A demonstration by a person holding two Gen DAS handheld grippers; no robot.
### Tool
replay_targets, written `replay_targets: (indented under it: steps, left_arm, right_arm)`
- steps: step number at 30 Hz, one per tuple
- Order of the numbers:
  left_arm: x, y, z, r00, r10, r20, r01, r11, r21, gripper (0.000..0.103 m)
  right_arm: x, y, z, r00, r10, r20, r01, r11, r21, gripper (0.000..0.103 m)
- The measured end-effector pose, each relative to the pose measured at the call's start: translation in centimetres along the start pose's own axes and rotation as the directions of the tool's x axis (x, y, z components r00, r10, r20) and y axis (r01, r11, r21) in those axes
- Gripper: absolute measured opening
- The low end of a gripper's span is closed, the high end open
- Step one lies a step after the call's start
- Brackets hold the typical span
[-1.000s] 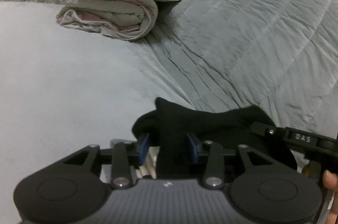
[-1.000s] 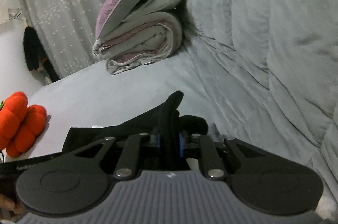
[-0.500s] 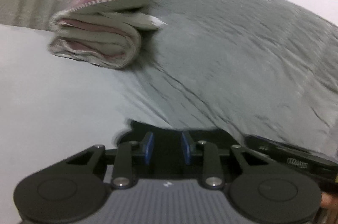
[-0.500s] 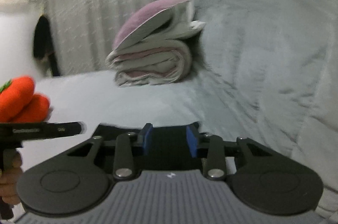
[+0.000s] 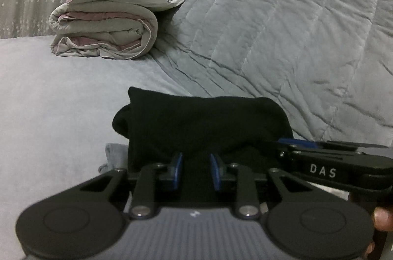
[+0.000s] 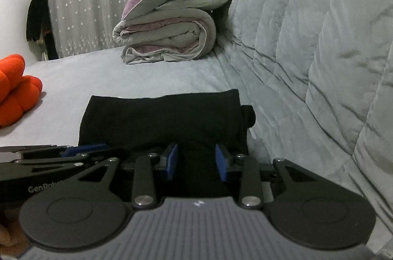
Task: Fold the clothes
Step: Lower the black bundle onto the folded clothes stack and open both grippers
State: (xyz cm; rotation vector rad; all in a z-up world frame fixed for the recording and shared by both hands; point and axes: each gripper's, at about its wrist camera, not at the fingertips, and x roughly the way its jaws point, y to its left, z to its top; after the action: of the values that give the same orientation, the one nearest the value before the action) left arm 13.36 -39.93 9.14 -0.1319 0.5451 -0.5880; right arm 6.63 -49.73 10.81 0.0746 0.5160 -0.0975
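Blue pads: both grippers now stand parted, gripping nothing; a second ago each pinched a raised ridge of black cloth.
Left gripper [image 5: 195, 170]: open, low at the garment's near edge.
Right gripper [image 6: 196, 163]: open likewise, alongside.
Black garment [image 6: 162, 117]: released, lying flat as a folded rectangle on the grey bed [image 6: 103, 78], beside the quilted cover [image 6: 307, 51].
Meaning: this fold looks set down.
Beyond: rolled duvet [image 6: 167, 39], orange plush [image 6: 17, 88].

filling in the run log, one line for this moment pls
step: fold clothes | black garment: folded, flat on bed | left gripper: open | right gripper: open | neither holds cloth
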Motion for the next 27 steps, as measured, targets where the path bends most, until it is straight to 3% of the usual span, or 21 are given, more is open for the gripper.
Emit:
replay_targets:
  steps: [6, 12, 14, 15, 16, 20, 27]
  left_arm:
    - [0.1, -0.5, -0.4, 1.000, 0.012, 0.003, -0.012, 1.000, 0.013, 0.024]
    - [-0.6, -0.3, 0.7, 1.000, -0.003, -0.007, 0.002, 0.998, -0.056, 0.027]
    - [-2.1, -0.3, 1.0, 1.000, 0.000, 0.010, 0.001, 0.998, -0.062, 0.037]
    - [-2.8, -0.4, 0.9, 0.999, 0.027, 0.018, -0.026, 0.998, -0.049, 0.047]
    - [-3.5, -0.5, 0.9, 0.998, 0.061, 0.025, -0.061, 0.998, -0.032, 0.050]
    - [-5.9, -0.9, 0.2, 0.983, 0.183, 0.012, -0.184, 0.983, 0.028, 0.055]
    - [-9.7, -0.3, -0.6, 0.976, 0.218, -0.022, -0.218, 0.976, -0.005, 0.071]
  right_arm:
    - [0.1, 0.0, -0.8, 1.000, -0.005, 0.001, 0.005, 1.000, 0.015, 0.034]
    - [-0.1, 1.2, -0.2, 0.998, -0.056, 0.012, 0.056, 0.998, 0.007, 0.038]
    - [-1.5, 1.7, 0.2, 0.997, -0.074, 0.033, 0.073, 0.997, 0.034, 0.047]
    - [-2.8, 1.9, 0.3, 0.995, -0.076, 0.067, 0.072, 0.995, 0.068, 0.049]
    - [-4.0, 2.1, 0.3, 0.992, -0.078, 0.099, 0.068, 0.992, 0.102, 0.051]
    - [-7.7, 3.4, -0.3, 0.988, -0.107, 0.108, 0.080, 0.971, 0.224, 0.051]
    - [-11.1, 6.4, -2.6, 0.983, -0.179, 0.047, 0.151, 0.923, 0.354, 0.058]
